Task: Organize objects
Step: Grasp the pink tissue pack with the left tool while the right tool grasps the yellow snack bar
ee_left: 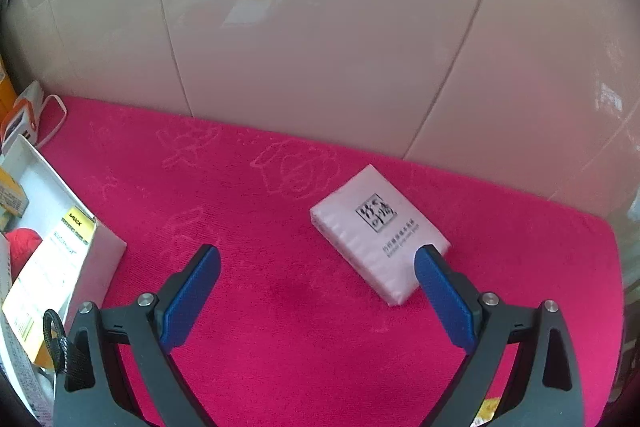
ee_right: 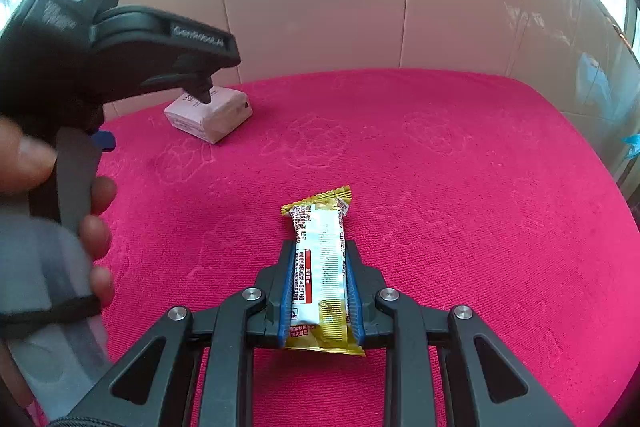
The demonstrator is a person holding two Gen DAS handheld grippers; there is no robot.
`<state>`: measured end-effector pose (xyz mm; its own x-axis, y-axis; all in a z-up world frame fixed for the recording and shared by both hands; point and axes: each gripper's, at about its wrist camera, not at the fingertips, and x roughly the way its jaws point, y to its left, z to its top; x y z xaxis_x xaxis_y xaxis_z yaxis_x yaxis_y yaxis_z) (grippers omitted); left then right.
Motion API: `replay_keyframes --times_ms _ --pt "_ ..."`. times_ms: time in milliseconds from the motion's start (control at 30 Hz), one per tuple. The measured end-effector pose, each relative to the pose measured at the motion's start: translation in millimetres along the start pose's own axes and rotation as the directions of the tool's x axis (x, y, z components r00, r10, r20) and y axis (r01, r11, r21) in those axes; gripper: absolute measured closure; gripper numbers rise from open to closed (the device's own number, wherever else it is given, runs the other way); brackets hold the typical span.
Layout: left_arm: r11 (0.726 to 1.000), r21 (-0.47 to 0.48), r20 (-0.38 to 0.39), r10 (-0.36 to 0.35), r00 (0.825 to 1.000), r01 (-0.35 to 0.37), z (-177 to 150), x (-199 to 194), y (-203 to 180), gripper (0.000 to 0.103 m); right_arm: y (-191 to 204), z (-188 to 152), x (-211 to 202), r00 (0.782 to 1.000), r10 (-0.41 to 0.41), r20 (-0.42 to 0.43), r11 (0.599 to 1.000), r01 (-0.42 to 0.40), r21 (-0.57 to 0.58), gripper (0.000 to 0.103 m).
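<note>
A pale pink tissue pack (ee_left: 380,233) lies on the red cloth (ee_left: 280,307). My left gripper (ee_left: 318,255) is open above the cloth; its right finger (ee_left: 440,291) is at the pack's near corner, and nothing is between the jaws. In the right wrist view the pack (ee_right: 210,117) lies at the far left, under the left gripper (ee_right: 152,87), which a hand holds. My right gripper (ee_right: 320,247) is shut on a yellow and silver snack packet (ee_right: 320,267), which sticks out forward over the red cloth (ee_right: 460,207).
An open white box (ee_left: 60,239) stands at the left edge of the cloth and holds a red item (ee_left: 24,243) and other packets. An orange and white object (ee_left: 20,115) lies behind it. A beige padded backrest (ee_left: 320,47) rises behind the cloth.
</note>
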<state>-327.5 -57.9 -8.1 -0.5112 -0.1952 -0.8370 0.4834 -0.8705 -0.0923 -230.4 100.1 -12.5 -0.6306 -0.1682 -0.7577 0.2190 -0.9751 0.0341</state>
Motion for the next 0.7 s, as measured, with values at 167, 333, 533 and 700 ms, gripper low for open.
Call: replay_keyframes --times_ms 167,333,533,700 --pt "0.997 -0.073 -0.021 0.003 1.0 -0.004 10 9 2 0.006 -5 2 -1 1.0 0.019 0.001 1.0 -0.019 0.02 0.079" --pt "0.999 -0.046 0.003 0.015 1.0 -0.015 16 15 -13 0.006 -12 3 3 0.999 0.043 0.005 0.998 -0.043 0.042 0.079" --pt "1.0 -0.027 -0.016 0.002 1.0 -0.003 21 31 -24 0.006 -15 3 4 0.998 0.056 0.008 0.997 -0.056 0.059 0.079" --pt "1.0 -0.024 -0.028 -0.007 1.0 0.006 19 38 -24 0.006 -14 2 3 0.998 0.055 0.007 0.997 -0.055 0.057 0.078"
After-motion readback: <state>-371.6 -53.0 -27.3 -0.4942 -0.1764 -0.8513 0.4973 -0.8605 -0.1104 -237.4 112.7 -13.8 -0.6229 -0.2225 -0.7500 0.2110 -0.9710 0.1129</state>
